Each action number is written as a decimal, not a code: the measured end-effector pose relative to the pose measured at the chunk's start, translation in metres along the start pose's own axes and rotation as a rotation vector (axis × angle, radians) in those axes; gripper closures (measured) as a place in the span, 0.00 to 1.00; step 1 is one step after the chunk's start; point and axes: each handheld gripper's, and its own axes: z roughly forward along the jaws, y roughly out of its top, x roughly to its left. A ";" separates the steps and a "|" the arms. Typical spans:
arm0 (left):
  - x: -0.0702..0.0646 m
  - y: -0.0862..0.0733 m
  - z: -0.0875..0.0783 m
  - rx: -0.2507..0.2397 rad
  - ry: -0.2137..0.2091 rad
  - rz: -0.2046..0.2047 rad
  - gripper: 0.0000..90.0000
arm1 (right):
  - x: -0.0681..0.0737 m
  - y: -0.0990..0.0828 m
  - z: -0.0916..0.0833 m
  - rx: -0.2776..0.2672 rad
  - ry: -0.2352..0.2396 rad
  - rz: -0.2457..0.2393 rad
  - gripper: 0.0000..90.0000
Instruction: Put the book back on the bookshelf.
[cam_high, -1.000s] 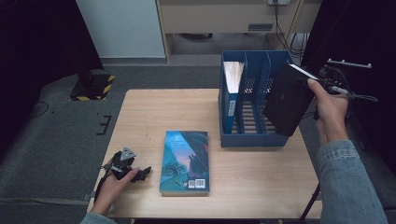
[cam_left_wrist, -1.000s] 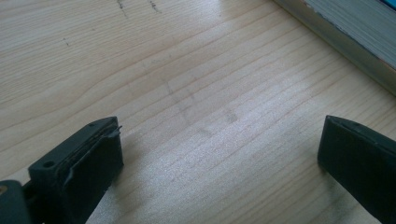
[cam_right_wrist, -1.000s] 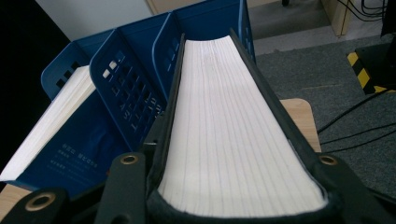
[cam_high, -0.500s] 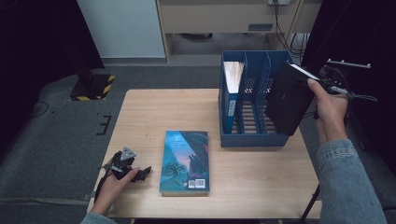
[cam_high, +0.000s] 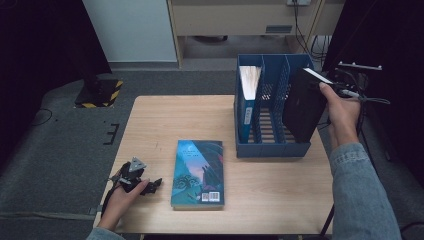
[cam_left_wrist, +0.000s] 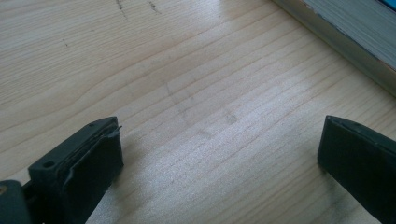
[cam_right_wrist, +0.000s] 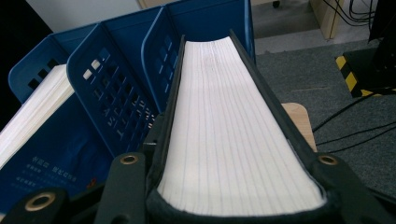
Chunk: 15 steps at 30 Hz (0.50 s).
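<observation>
Nothing much has moved since the earlier frames: both hands sit about where they were, black book just a touch further over the rack, so I read the insertion as paused at the mouth of the slot, not started down. Left to right: left gripper (cam_high: 131, 181) rests low on the table (cam_high: 165, 120), jaws wide apart over bare wood, nothing between the fingers (cam_left_wrist: 88, 158); the blue-covered book (cam_high: 198, 172) lies flat just beside them, its page edge near the far finger, not touching. Next, the blue file rack (cam_high: 270, 145), with a blue book (cam_high: 248, 100) upright in its left compartment. Right gripper (cam_high: 334, 91) is clamped on the black book (cam_high: 303, 105), fingers (cam_right_wrist: 128, 179) pressing both covers near the top, page block between them. Book hangs tilted over the rightmost compartment, lower end apparently just entering. I'd judge next move needs it squared upright before lowering.
</observation>
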 end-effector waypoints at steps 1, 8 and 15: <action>0.000 0.000 0.000 0.000 0.000 0.000 0.00 | 0.001 0.000 0.002 -0.001 -0.003 0.001 0.58; 0.000 0.000 0.000 0.000 -0.001 0.000 0.00 | 0.001 -0.001 0.012 0.001 -0.025 -0.005 0.58; 0.000 0.000 0.000 0.000 -0.001 0.001 0.00 | 0.003 -0.002 0.021 0.001 -0.040 -0.009 0.58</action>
